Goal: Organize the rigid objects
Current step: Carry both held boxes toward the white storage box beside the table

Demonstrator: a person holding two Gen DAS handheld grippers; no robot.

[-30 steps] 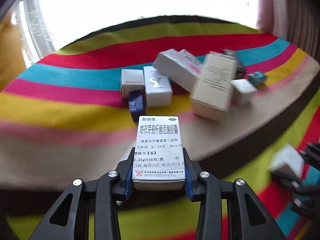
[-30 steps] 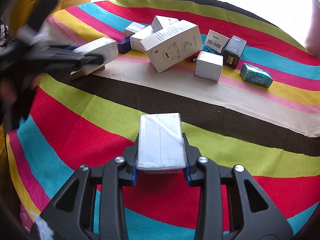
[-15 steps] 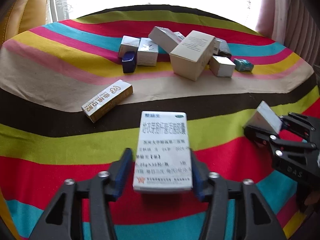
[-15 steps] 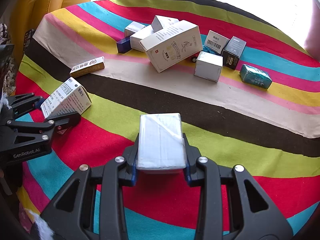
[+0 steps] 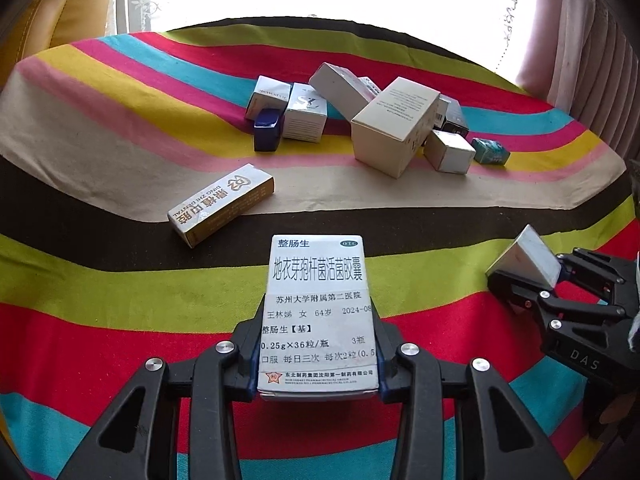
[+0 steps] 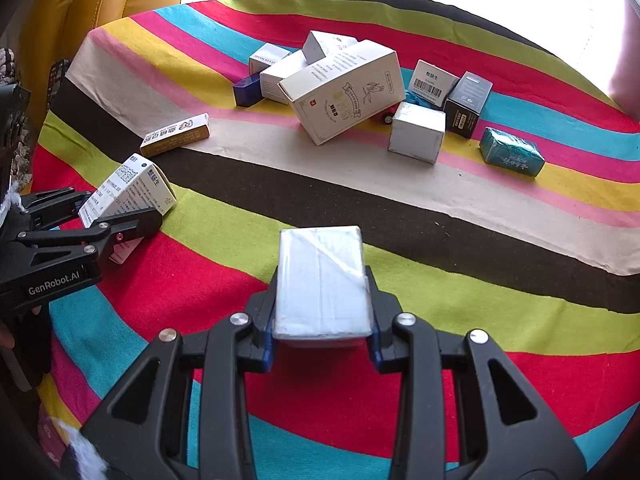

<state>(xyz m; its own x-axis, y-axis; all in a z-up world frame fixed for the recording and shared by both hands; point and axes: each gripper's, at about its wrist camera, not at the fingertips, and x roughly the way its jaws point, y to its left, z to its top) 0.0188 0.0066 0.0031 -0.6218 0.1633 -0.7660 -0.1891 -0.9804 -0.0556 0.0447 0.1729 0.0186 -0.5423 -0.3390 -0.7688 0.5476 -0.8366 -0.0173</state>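
My left gripper (image 5: 318, 360) holds a white medicine box with a printed label (image 5: 318, 300). Its jaws are closing, and the pads press on the box's two sides. The box tilts down onto the red and green stripes of the striped cloth (image 5: 100, 280). In the right wrist view this box (image 6: 128, 188) sits in the left gripper (image 6: 120, 208) at the left edge. My right gripper (image 6: 322, 320) is shut on a plain white box (image 6: 322, 280) just above the cloth. The left wrist view shows that box (image 5: 524, 258) and the right gripper (image 5: 532, 276) at the right.
A pile of boxes lies at the far side: a large cream box (image 5: 394, 124), a dark blue box (image 5: 267, 129), a teal packet (image 5: 490, 151) and several white ones. A long white-and-gold box (image 5: 222, 204) lies alone nearer. A yellow cushion (image 6: 100, 0) is far left and a curtain (image 5: 580, 40) far right.
The left gripper pulled back from the pile to the near stripes with its box. Its jaws stood wider around the box half a second ago and now press it again. The right gripper kept still.
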